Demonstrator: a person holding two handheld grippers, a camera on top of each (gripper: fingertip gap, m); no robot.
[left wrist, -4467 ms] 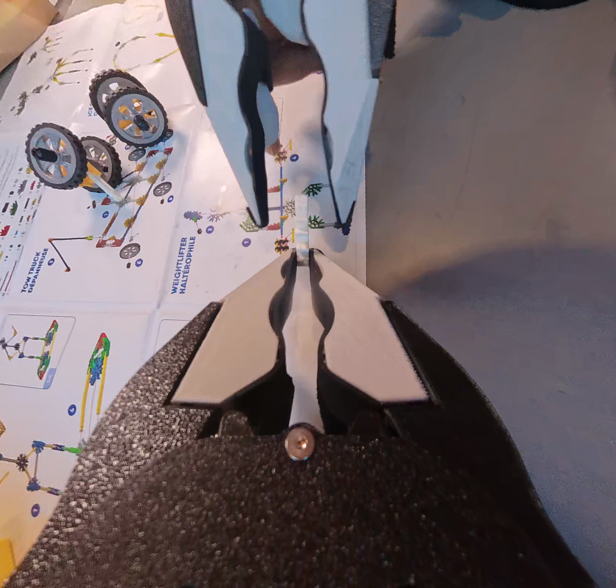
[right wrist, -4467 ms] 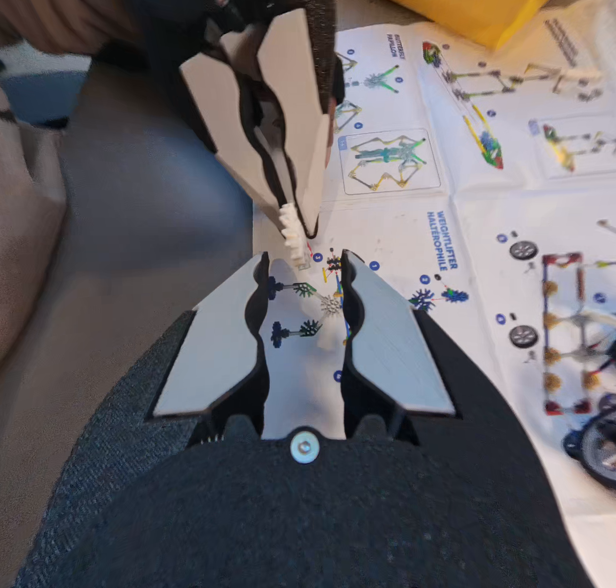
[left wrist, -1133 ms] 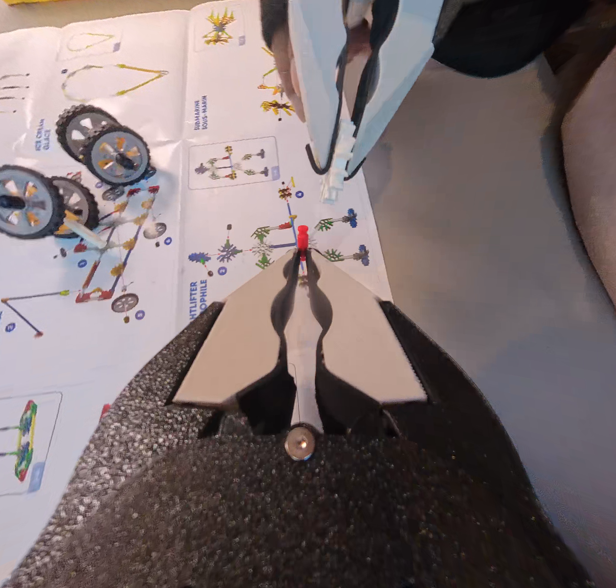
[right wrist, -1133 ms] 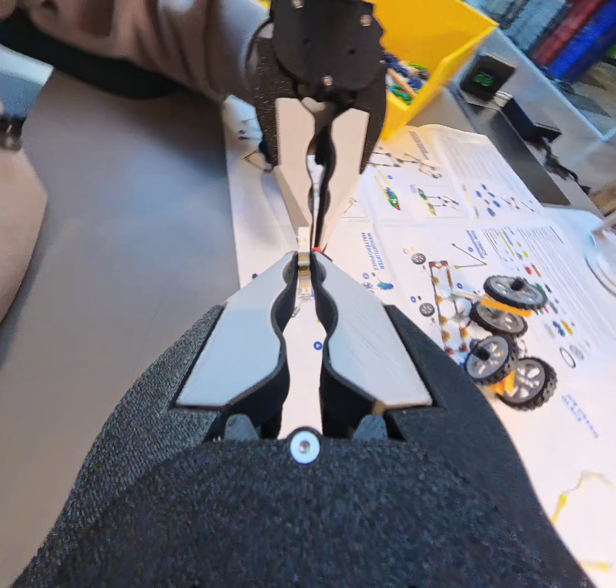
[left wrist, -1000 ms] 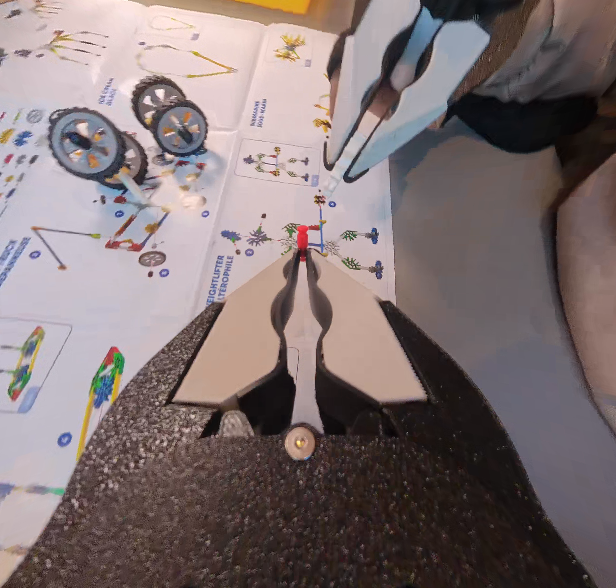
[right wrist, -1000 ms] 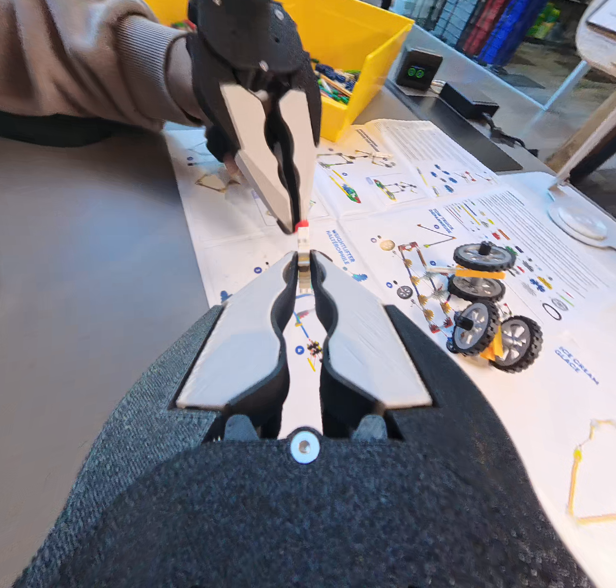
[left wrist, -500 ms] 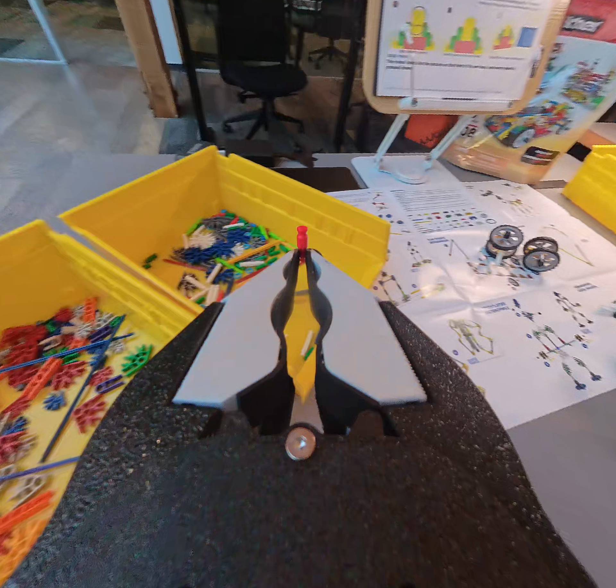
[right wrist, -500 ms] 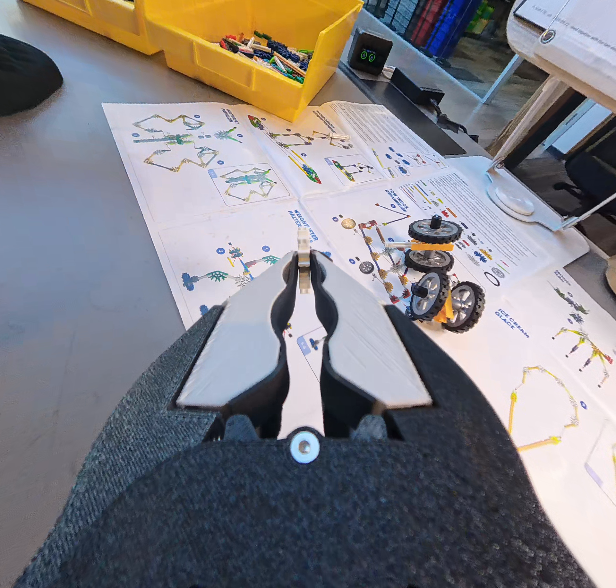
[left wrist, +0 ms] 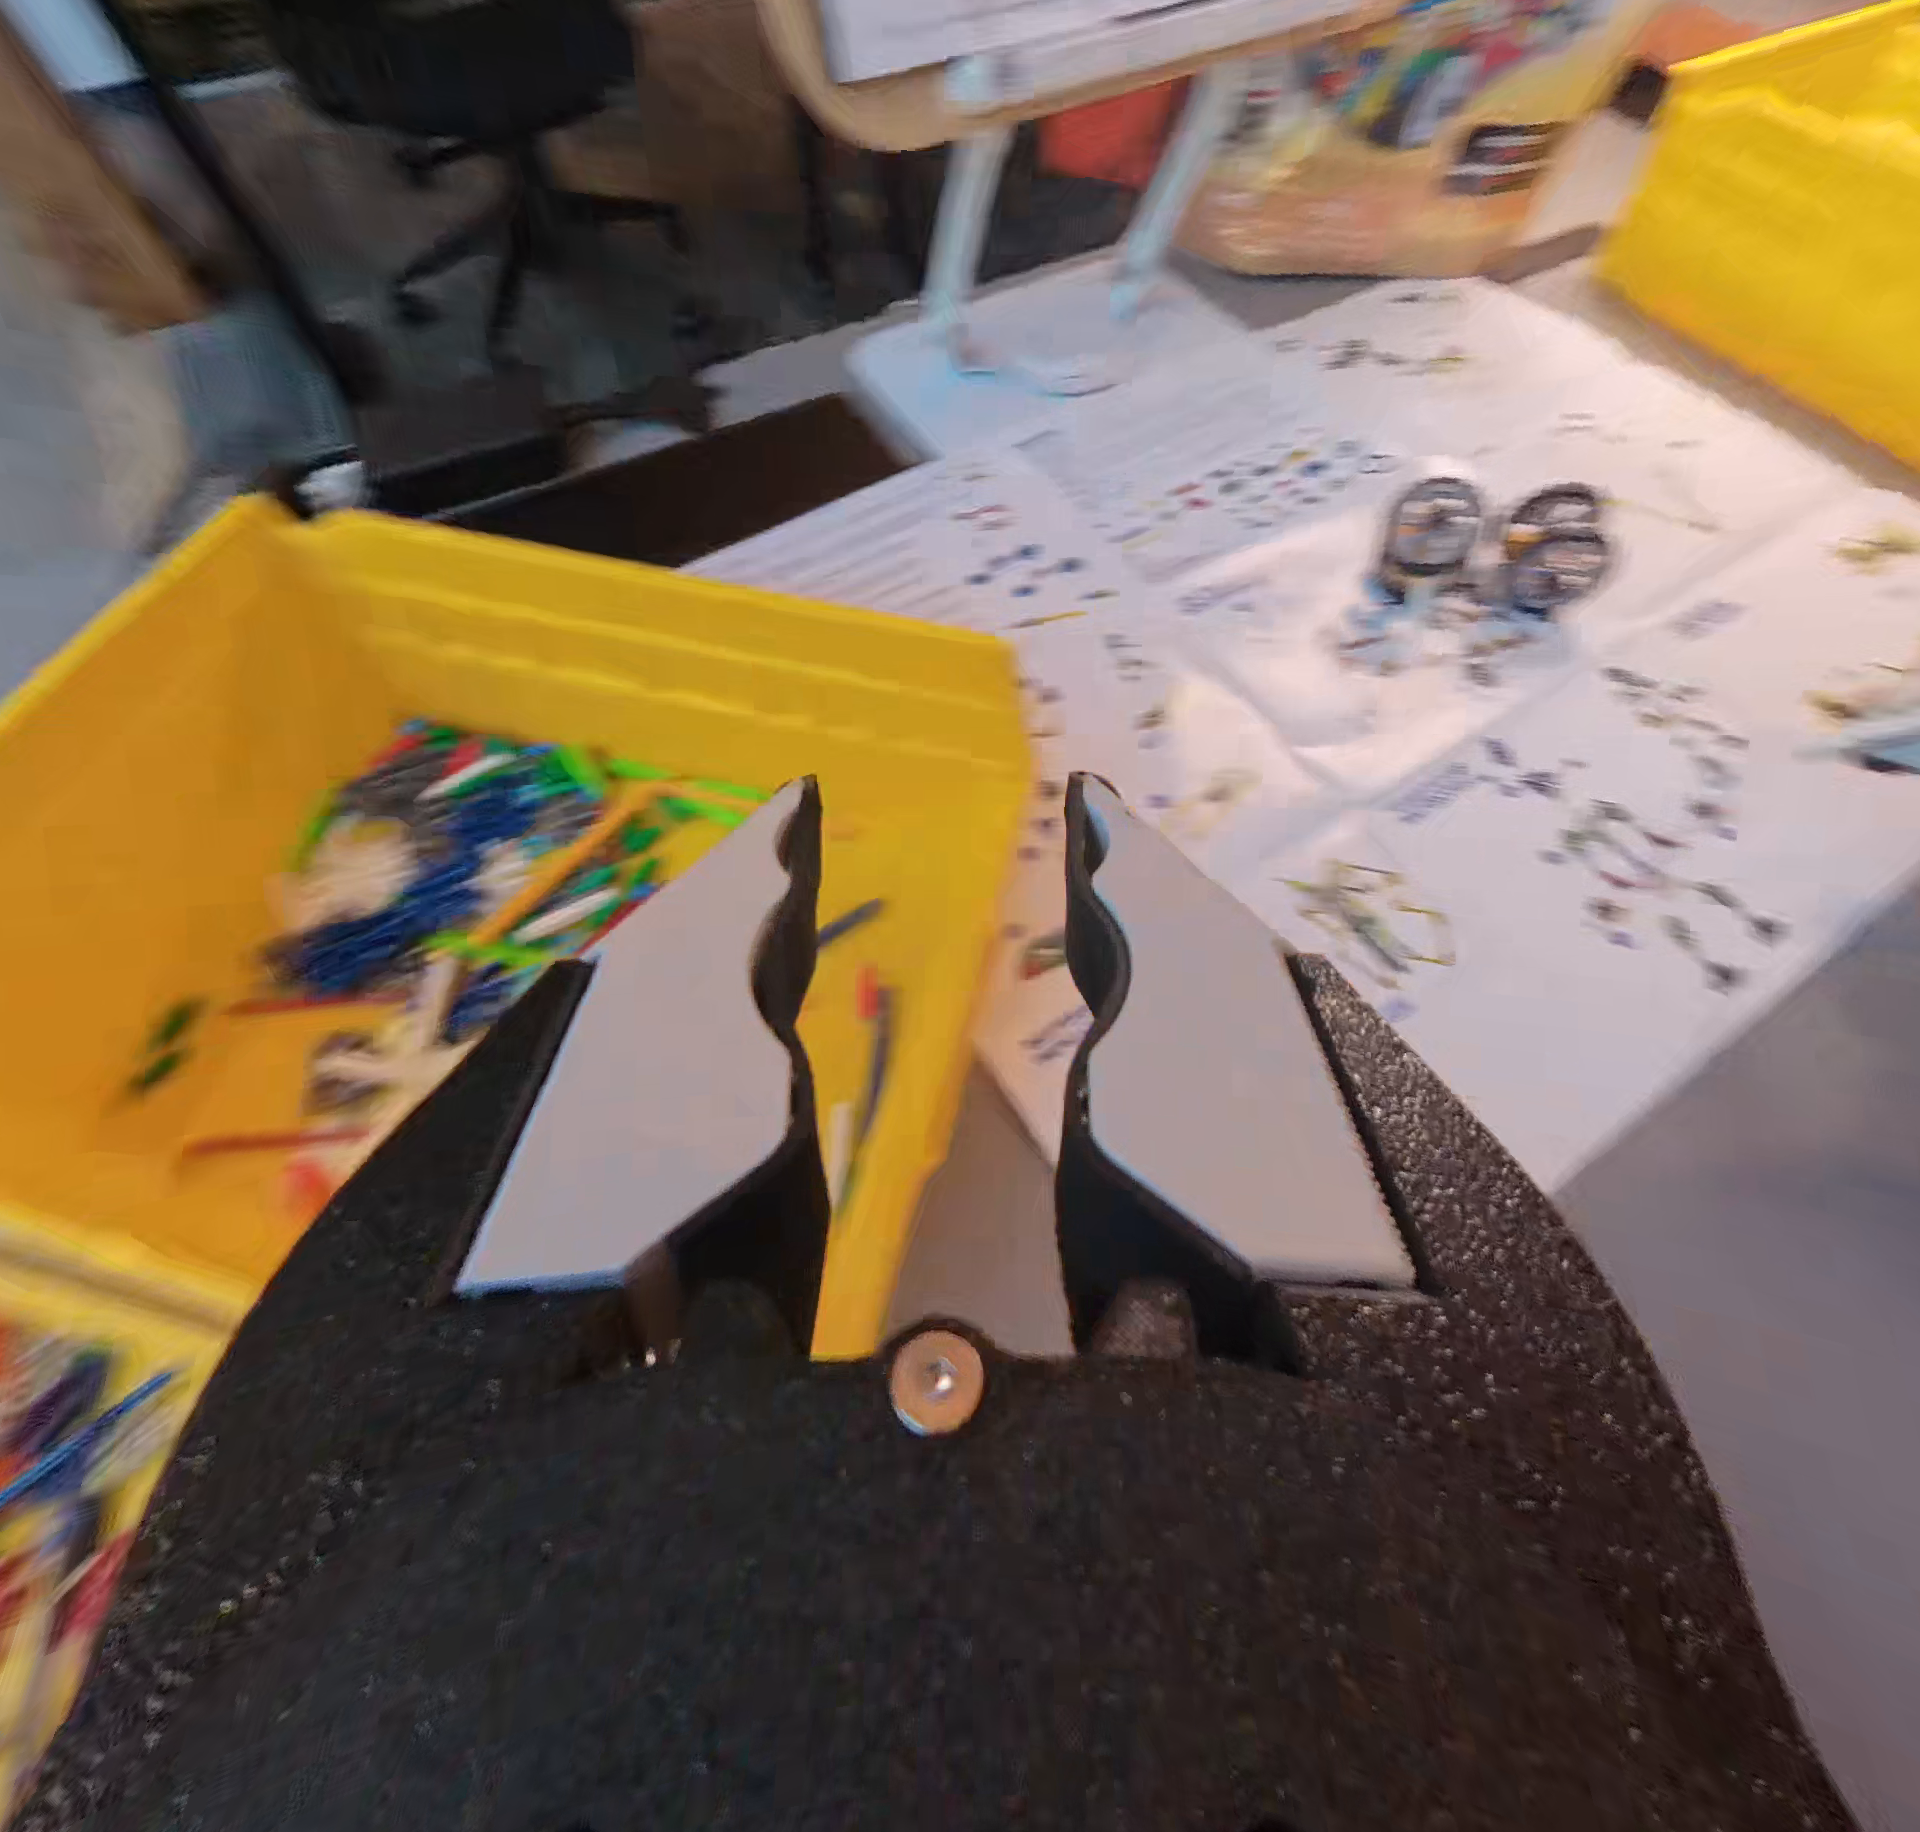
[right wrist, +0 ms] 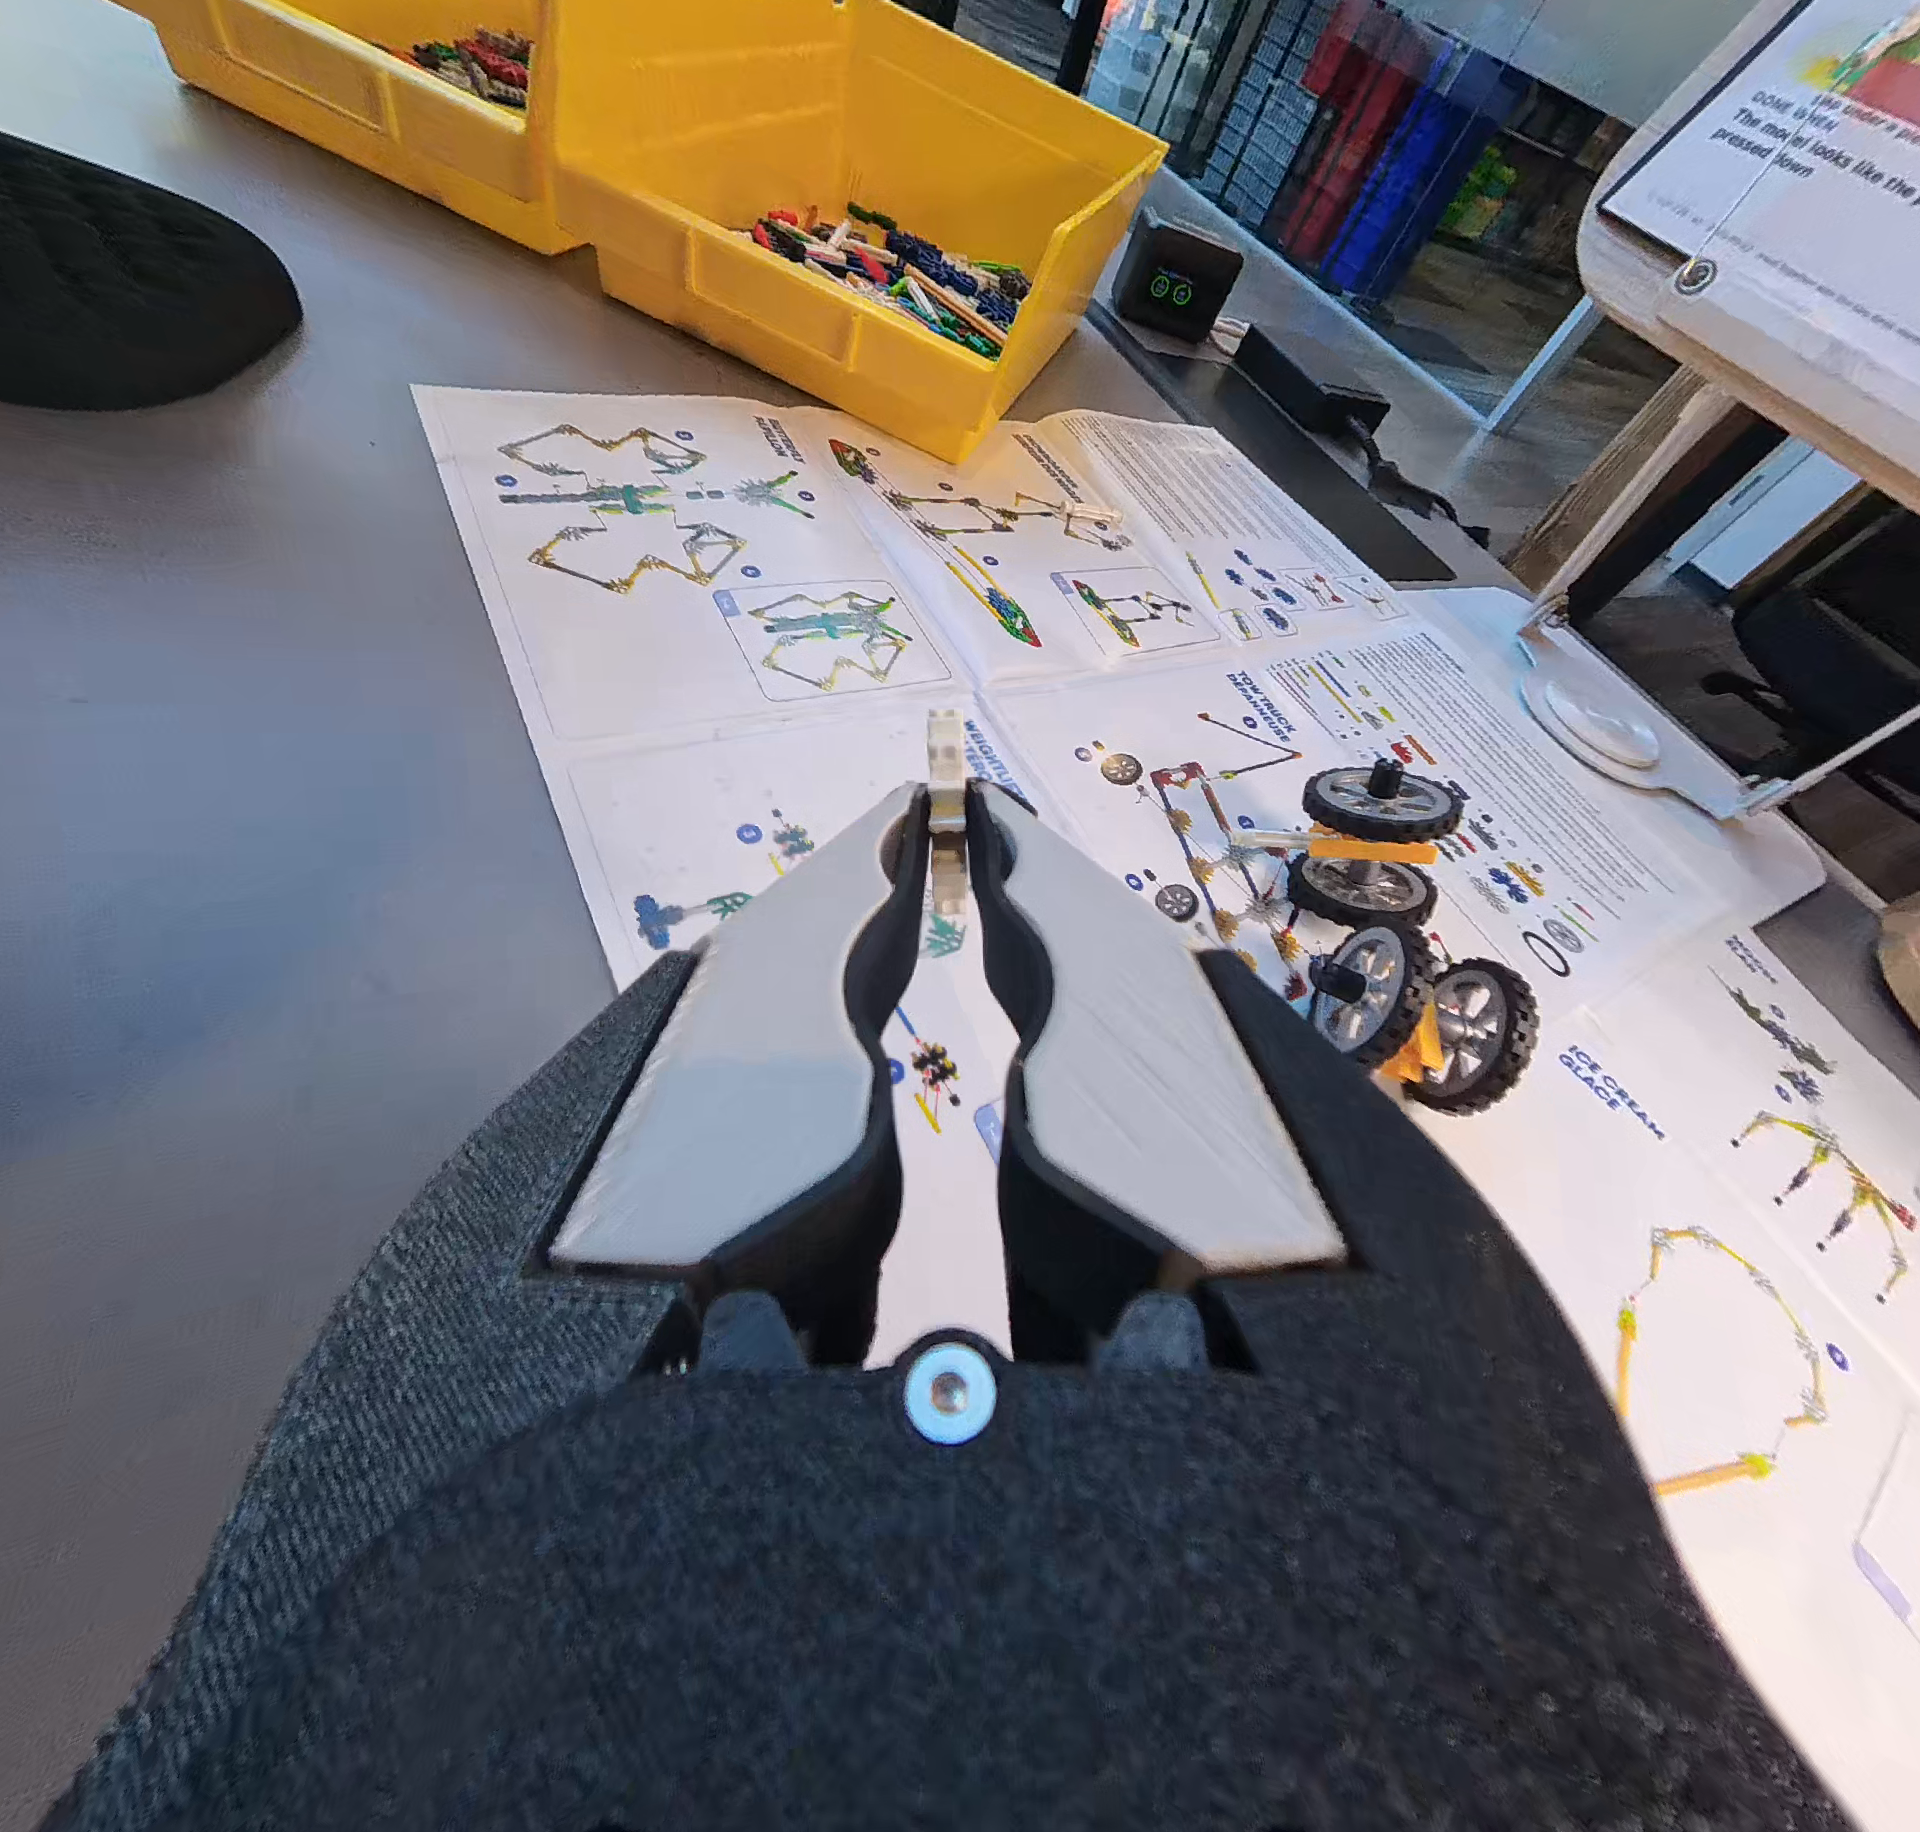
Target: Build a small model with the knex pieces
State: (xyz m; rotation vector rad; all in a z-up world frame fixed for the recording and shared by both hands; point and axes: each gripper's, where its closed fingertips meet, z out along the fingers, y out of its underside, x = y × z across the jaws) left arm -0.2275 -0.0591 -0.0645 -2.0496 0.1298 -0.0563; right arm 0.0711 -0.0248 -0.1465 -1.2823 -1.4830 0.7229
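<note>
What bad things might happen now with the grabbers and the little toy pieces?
1. The right gripper pinches the small white piece only at its fingertips, so a knock might make it slip or twist out.
2. The left gripper is open and empty over the near corner of the yellow bin; lowered carelessly, a finger might hit the wall.
3. The wheeled model sits on the instruction sheet close to the right gripper; a sideways swing might bump it.

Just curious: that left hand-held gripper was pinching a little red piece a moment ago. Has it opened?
Yes. The left hand-held gripper is open and empty, over the yellow bin's near wall.
</note>
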